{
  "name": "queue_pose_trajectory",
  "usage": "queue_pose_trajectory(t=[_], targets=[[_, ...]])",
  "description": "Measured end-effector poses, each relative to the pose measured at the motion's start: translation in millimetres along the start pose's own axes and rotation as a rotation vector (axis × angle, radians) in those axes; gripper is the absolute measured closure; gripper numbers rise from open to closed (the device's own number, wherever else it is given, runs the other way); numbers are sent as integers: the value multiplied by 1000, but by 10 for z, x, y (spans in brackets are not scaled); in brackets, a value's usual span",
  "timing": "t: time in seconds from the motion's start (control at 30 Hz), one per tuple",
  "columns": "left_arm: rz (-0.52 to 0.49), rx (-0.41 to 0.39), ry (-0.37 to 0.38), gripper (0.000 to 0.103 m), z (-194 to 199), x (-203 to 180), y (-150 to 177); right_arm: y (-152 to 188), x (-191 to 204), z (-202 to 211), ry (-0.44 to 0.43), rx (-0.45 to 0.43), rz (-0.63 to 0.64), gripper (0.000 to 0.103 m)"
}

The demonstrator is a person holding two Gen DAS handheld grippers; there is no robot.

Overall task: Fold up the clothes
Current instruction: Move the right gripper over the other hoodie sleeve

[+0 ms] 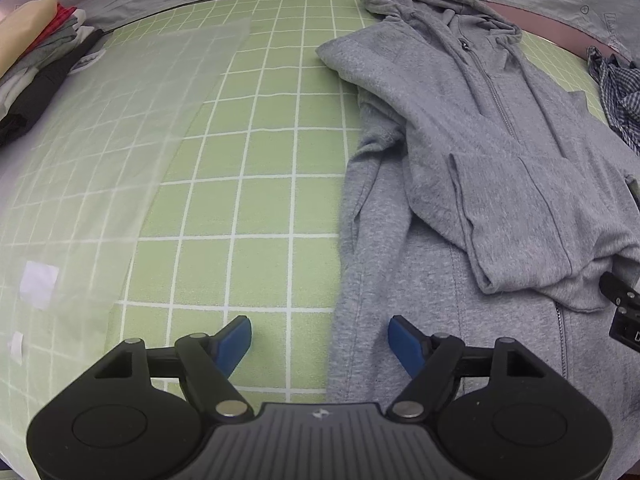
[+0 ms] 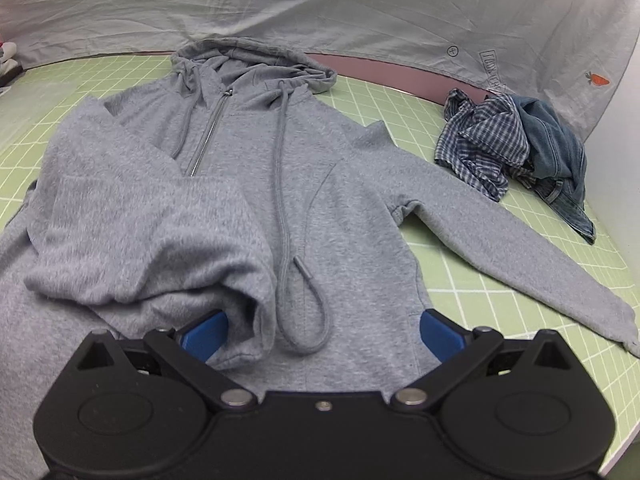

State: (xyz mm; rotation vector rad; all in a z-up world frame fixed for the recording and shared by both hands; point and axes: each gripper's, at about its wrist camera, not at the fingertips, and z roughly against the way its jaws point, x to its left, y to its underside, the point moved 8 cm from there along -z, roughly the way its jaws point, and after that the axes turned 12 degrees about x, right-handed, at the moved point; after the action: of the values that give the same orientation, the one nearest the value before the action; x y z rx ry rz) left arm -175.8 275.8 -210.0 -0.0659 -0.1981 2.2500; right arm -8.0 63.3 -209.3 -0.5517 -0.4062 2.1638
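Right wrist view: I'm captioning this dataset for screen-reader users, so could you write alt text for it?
A grey zip hoodie lies face up on a green grid mat, one sleeve folded across its chest and the other stretched out to the side. The open right tool hovers over its lower front, holding nothing. A crumpled checked shirt and denim garment sit beyond.

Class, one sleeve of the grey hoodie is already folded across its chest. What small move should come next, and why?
Probably take the right gripper, open and empty, to the other sleeve and fold it in. That sleeve lies stretched out on the green mat, while the folded sleeve already rests on the hoodie.
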Motion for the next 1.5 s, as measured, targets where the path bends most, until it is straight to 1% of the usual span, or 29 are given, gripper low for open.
queue_pose_trajectory(t=[0.1, 0.13, 0.23, 0.27, 0.33, 0.4, 0.43, 0.5, 0.57, 0.63, 0.73, 0.83, 0.93, 1.1, 1.23, 1.3, 1.37, 1.43, 1.5], targets=[[-16, 10, -3, 21, -52, -10, 4, -146, -150, 77, 16, -50, -58, 0], [-10, 13, -2, 19, -52, 3, 14, -203, -223, 114, 24, -72, -83, 0], [28, 22, 8, 19, -91, 9, -35, -374, -444, 231, 48, -137, -156, 0], [43, 24, 6, 17, -97, 25, -31, -415, -594, 270, 65, -157, -198, 0], [77, 26, 4, 13, -104, 60, -10, -434, -958, 300, 128, -177, -299, 0], [114, 26, 2, 11, -106, 97, 23, -373, -1314, 226, 154, -150, -396, 0], [127, 24, -1, 9, -108, 101, 32, -310, -1481, 147, 155, -114, -446, 0], [163, 21, -9, 8, -107, 104, 55, -168, -1730, -3, 127, -49, -538, 0], [192, 22, -14, 7, -107, 110, 75, -36, -1885, -112, 93, -8, -599, 0], [216, 23, -19, 7, -102, 108, 89, 24, -1931, -212, 53, 29, -585, 0], [242, 26, -40, 7, -80, 85, 86, -6, -1874, -312, 55, 56, -468, 0], [251, 23, -82, 8, -33, 40, 50, -74, -1756, -338, 66, 41, -325, 0], [226, -26, -109, 8, 40, -32, -83, -144, -1684, -393, 65, 22, -247, 0], [166, -85, -83, 8, 41, -242, -444, -317, -1702, -528, 33, 13, -259, 0], [70, -111, -70, 8, 42, -505, -730, -448, -1709, -584, 9, 7, -285, 0], [12, -114, -91, 8, -44, -646, -931, -479, -1693, -573, 7, 0, -279, 0], [-24, -116, -113, 8, -76, -721, -1018, -501, -1686, -550, 5, -9, -277, 0], [-23, -125, -136, 8, -81, -716, -1074, -517, -1712, -509, -2, -24, -292, 0], [7, -141, -148, 7, -52, -639, -1113, -536, -1762, -461, -14, -44, -321, 0]])
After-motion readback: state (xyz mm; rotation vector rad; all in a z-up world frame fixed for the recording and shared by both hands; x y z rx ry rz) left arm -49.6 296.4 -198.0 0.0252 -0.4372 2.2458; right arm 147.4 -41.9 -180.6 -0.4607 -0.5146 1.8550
